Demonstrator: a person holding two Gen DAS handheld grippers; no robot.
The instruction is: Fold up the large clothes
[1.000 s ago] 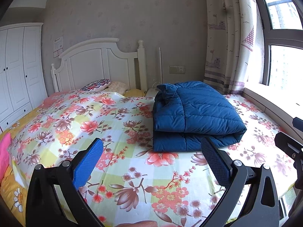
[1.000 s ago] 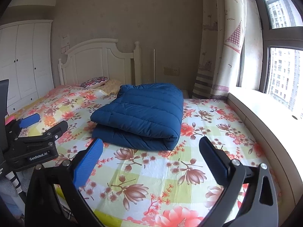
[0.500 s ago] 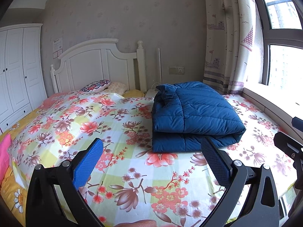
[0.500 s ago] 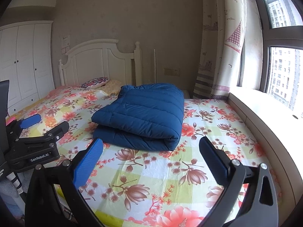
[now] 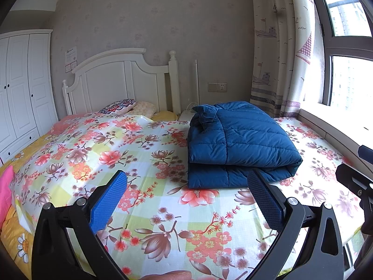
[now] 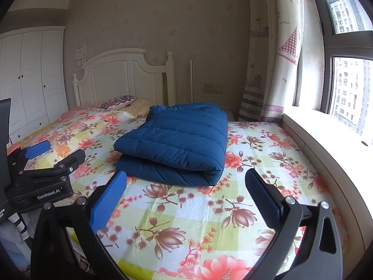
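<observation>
Our left gripper (image 5: 186,186) and right gripper (image 6: 185,186) hang wide open and empty, apart from the folded blue jacket (image 5: 235,140) on the bed (image 5: 144,154). We judge folding complete; best leave the bundle undisturbed.

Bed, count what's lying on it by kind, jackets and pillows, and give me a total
Folded blue jacket: 1
Pillows by the headboard: 2, one patterned, one cream
Total: 3
Both grippers, left and right, open, holding nothing.

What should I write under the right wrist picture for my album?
Folded blue puffy jacket resting on the flowery bed, with the open right gripper waiting in front of it.
</observation>
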